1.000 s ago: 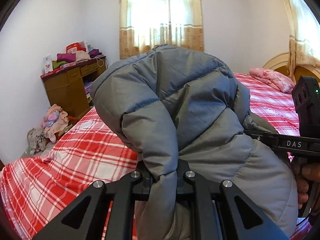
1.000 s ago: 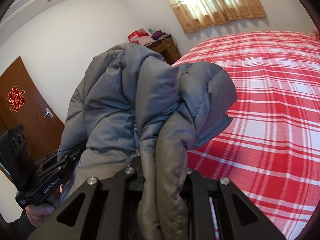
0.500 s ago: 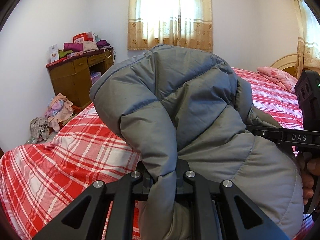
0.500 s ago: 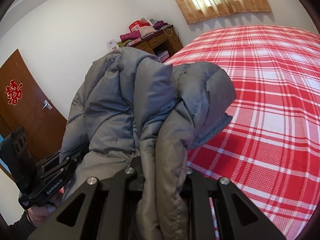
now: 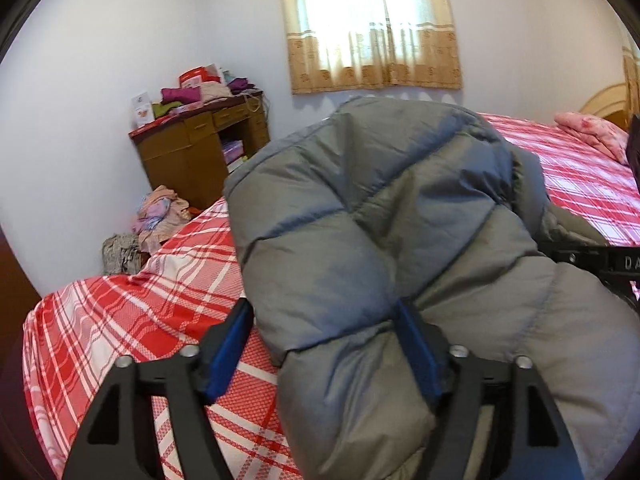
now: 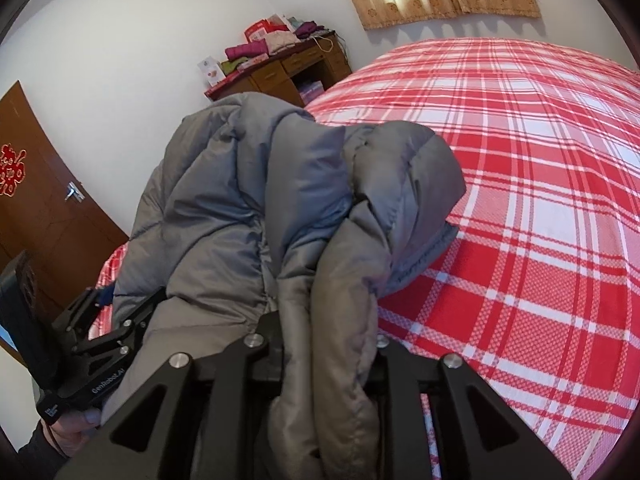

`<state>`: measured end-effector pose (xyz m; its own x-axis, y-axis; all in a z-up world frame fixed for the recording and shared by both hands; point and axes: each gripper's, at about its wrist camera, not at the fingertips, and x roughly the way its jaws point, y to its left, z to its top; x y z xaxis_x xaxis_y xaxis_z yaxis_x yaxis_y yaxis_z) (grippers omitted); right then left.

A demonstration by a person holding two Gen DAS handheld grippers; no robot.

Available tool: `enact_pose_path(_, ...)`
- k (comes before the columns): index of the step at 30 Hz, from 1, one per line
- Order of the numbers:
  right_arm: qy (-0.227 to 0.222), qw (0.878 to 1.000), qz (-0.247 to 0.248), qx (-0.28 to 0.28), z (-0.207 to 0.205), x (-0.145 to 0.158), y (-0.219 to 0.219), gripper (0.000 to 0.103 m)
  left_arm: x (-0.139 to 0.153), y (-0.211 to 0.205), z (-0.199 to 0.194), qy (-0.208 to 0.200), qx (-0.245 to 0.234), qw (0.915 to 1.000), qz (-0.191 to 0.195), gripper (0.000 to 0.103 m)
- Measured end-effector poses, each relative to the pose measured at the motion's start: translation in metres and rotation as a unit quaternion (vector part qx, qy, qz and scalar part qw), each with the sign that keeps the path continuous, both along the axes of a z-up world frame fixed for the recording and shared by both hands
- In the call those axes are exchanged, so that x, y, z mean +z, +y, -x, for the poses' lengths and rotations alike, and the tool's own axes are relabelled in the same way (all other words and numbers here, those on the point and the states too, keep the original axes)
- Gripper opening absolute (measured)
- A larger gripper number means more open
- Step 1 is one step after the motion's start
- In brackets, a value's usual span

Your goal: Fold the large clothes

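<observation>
A bulky grey padded jacket [image 5: 380, 220] is bunched up over the red plaid bed [image 5: 120, 320]. My left gripper [image 5: 324, 320] has its jaws opening wide, blue pads showing. A jacket fold lies between them, leaning on the right pad and clear of the left one. In the right wrist view the same jacket [image 6: 248, 200] hangs over my right gripper [image 6: 324, 328]. Its jaws are opening slightly, with a thick fold still pinched between the fingers. The left gripper [image 6: 104, 308] shows there at lower left, held by a hand.
A wooden desk [image 5: 192, 148] piled with clothes stands by the far wall under a curtained window [image 5: 372, 28]. A heap of clothes [image 5: 160, 212] lies on the floor beside the bed. A pink pillow [image 5: 592, 132] rests at the headboard. A brown door [image 6: 32, 200] is at left.
The left jaws have spread wide and let go of the jacket fold they pinched. Both grippers have sunk toward the bed with the jacket. The right jaws have widened a little.
</observation>
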<state>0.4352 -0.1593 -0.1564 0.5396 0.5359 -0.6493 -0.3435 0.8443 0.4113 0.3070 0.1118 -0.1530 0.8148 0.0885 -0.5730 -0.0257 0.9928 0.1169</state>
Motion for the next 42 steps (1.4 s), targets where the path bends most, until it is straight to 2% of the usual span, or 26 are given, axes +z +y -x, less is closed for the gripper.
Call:
enact_pose_path(5, 0.0, 1.0, 0.016, -0.011, 0.003, -0.006, 0.002, 0.032, -0.007, 0.009, -0.002, 0.004, 0.012, 0.9998, 0.016, 0.083)
enact_pose_path(11, -0.002, 0.999, 0.029, -0.014, 0.005, -0.011, 0.006, 0.035, -0.014, 0.015, -0.004, 0.009, 0.02, 0.9992, 0.034, 0.087)
enact_pose_path(16, -0.001, 0.999, 0.031, -0.017, 0.009, -0.012, 0.007, 0.037, -0.018, 0.017, -0.008, 0.013, 0.027, 0.9988, 0.04, 0.09)
enact_pose_path(21, 0.002, 0.999, 0.033, -0.022, 0.007, -0.013, 0.009, 0.044, -0.02, 0.019, -0.009, 0.013, 0.032, 0.9985, 0.042, 0.091)
enact_pose_path(33, -0.006, 0.997, 0.072, -0.031, 0.012, -0.01, 0.019, 0.047, -0.024, 0.023, -0.011, 0.014, 0.038, 0.9979, 0.05, 0.093)
enact_pose_path(37, -0.016, 0.996, 0.079, -0.05, 0.03, 0.012, 0.013, 0.054, -0.003, 0.018, 0.006, 0.007, 0.052, 0.9986, 0.01, 0.093)
enact_pose_path(39, -0.041, 0.994, 0.087, -0.059, 0.048, 0.032, 0.011, 0.063, 0.014, 0.019, 0.024, -0.012, 0.047, 0.9987, 0.018, 0.093)
enact_pose_path(42, -0.077, 0.989, 0.104, -0.069, 0.077, 0.063, 0.013, 0.064, 0.046, 0.019, 0.056, -0.038, 0.036, 0.9982, 0.029, 0.093)
